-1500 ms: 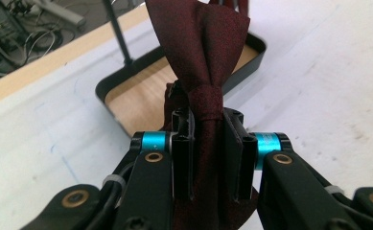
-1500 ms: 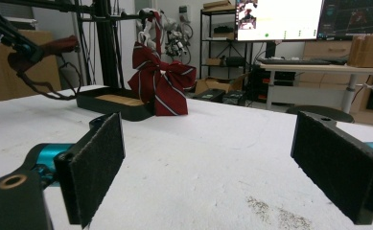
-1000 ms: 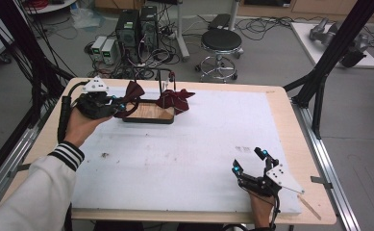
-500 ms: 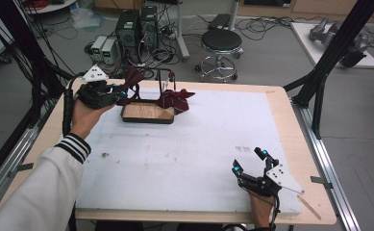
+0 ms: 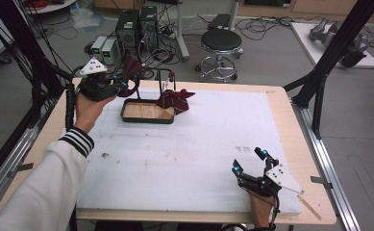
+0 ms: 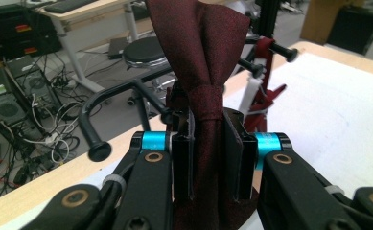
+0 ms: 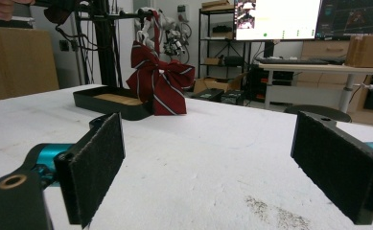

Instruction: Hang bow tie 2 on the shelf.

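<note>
Dark red bow tie (image 6: 208, 91) pinched in left tool (image 6: 207, 158); right tool (image 7: 222, 158) spread, well apart.

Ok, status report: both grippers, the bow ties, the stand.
Left gripper shut on dark red bow tie, lifted beside the rack arm. Right gripper open, near table edge. Striped bow tie hangs at the tray.
</note>
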A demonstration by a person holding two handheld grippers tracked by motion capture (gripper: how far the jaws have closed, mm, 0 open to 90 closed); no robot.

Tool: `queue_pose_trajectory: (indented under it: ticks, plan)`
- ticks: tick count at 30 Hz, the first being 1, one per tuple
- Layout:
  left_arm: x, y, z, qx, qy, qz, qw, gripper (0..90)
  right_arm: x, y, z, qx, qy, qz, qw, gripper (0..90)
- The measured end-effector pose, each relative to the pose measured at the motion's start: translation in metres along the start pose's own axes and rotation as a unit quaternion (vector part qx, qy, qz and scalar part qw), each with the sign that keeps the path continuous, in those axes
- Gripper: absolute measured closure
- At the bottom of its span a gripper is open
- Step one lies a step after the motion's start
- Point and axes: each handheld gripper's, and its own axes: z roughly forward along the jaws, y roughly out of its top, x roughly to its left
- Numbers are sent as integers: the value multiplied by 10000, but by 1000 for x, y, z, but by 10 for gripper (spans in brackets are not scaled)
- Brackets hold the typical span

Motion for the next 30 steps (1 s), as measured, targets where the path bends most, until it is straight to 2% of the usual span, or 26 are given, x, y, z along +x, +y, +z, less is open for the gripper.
queue_pose_trajectory:
  ticks: [3, 6, 10, 14, 22, 25, 30]
  plan:
    - [2, -1, 2, -76, 49, -92, 9999, 754, 0, 0, 0, 0, -1, 2, 10000, 106]
    - [4, -2, 4, -155, 8, -198, 9997, 754, 0, 0, 0, -4, -3, -8, 10000, 106]
    - [5, -3, 6, -144, 96, -169, 9997, 754, 0, 0, 0, 6, -2, 5, 10000, 106]
    - [7, -4, 8, -215, 64, -214, 9995, 754, 0, 0, 0, 8, -2, 6, 10000, 106]
    - [9, -7, 12, -169, 203, -349, 9990, 753, 0, 0, 0, 17, -6, 15, 10000, 105]
    - [8, -7, 13, -106, 269, -358, 9989, 753, 0, 0, 0, 20, -3, 24, 10000, 106]
    - [7, -10, 15, 12, 397, -495, 9980, 753, 0, 0, 0, 16, -3, 17, 10000, 106]
